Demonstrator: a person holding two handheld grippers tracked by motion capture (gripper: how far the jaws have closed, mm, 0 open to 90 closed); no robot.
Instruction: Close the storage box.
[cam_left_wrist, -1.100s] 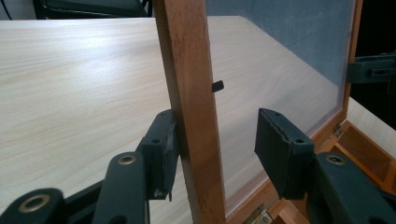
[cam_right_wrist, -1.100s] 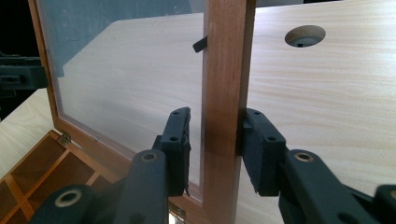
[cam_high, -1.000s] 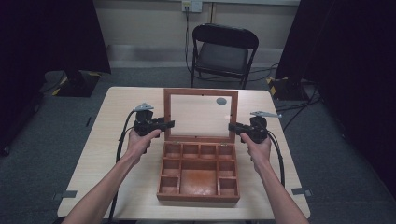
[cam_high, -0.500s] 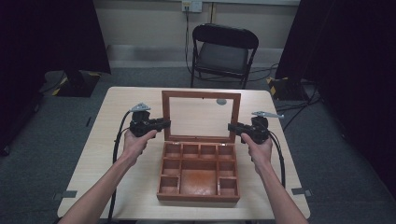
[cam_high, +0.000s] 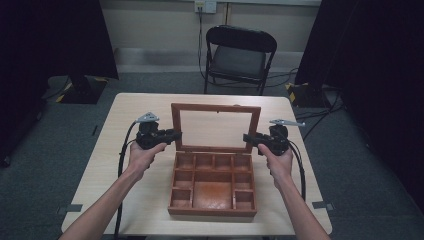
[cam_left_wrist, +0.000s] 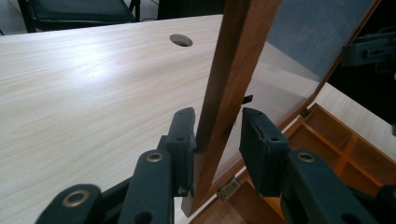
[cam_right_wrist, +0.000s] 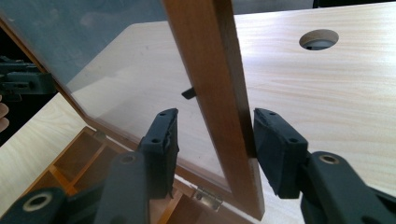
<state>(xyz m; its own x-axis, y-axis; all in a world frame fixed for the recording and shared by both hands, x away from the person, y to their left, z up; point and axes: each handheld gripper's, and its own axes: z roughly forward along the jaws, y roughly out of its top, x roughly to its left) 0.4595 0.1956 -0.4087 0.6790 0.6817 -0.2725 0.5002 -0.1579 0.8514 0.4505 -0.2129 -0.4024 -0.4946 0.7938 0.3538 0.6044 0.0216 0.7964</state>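
Wooden and glazed, the lid (cam_high: 215, 128) of the compartment box (cam_high: 212, 185) stands nearly upright at the centre of the high view, hinged along the back edge of the box, which sits open on the pale surface (cam_high: 100, 175) with its dividers bare. The left tool (cam_high: 172, 136) straddles the lid's left frame post at mid-left of that view, and the right tool (cam_high: 248, 138) straddles the right post at mid-right. In the left gripper view the left tool (cam_left_wrist: 217, 140) has one pad touching or nearly touching the post while the other stands clear of it, so it is set fairly wide and is not pinching the wood; in the right gripper view the right tool (cam_right_wrist: 215, 140) likewise brackets the post with a visible gap on at least one side. That loose hold looks like the main hazard: the lid appears free to swing, and if the two hands move at different speeds or heights the frame could twist on its small brass hinges (cam_right_wrist: 208, 196), visible low in the frame. If the lid is let go past its balance point it would probably drop forward onto the box or fall back onto the surface, jarring the glass pane (cam_right_wrist: 116, 60). A pad sliding inward off the post might also press on the pane rather than the wood.
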